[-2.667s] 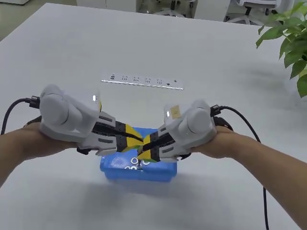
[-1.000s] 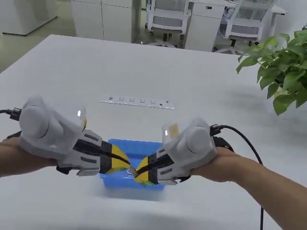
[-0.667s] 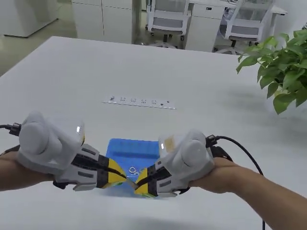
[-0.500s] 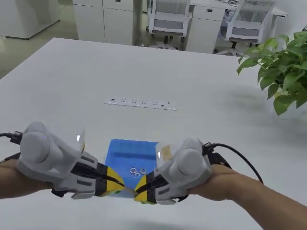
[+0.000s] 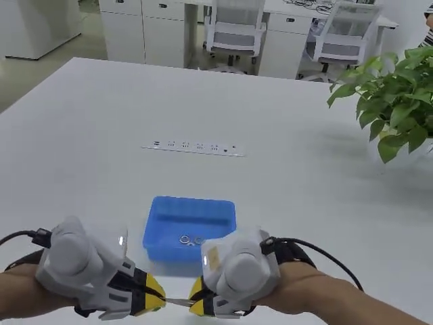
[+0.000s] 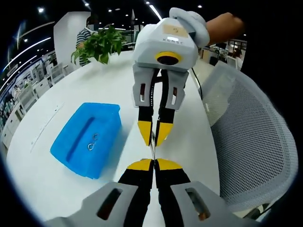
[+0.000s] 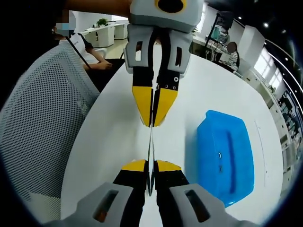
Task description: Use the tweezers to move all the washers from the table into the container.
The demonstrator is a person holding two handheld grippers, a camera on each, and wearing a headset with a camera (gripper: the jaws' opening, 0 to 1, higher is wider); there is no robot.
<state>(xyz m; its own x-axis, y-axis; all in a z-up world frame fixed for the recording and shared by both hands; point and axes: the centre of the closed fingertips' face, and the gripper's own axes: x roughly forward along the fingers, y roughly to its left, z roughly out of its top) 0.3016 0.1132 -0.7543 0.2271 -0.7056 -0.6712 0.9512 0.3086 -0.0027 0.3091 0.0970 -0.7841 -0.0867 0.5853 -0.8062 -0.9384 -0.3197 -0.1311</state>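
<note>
Left gripper: jaws pressed together on one end of the tweezers, tips pointing across at the other gripper.
Right gripper: jaws likewise closed on the opposite end of the tweezers, so the thin steel strip bridges the short gap between the two pairs of yellow tips.
What has changed: a moment ago both grippers hung over the container with their tips meeting above its floor. They have since drawn back toward the person and sit low over the near part of the table, clear of the container's near wall.
Container: just beyond the two grippers, on the far side of their tips. In the left gripper view it lies off to the left of the jaws, in the right gripper view off to the right.
Washers: a small cluster on the blue floor of the container, ahead of the tips and apart from them.
Tweezers' load: nothing can be made out pinched in them.
Meaning for the task: the pull-back reads as a drop completed. Judging by the bare tabletop around the grippers, the transfer looks finished or nearly so.
Beyond the container: a power strip farther out, well apart from both grippers.
</note>
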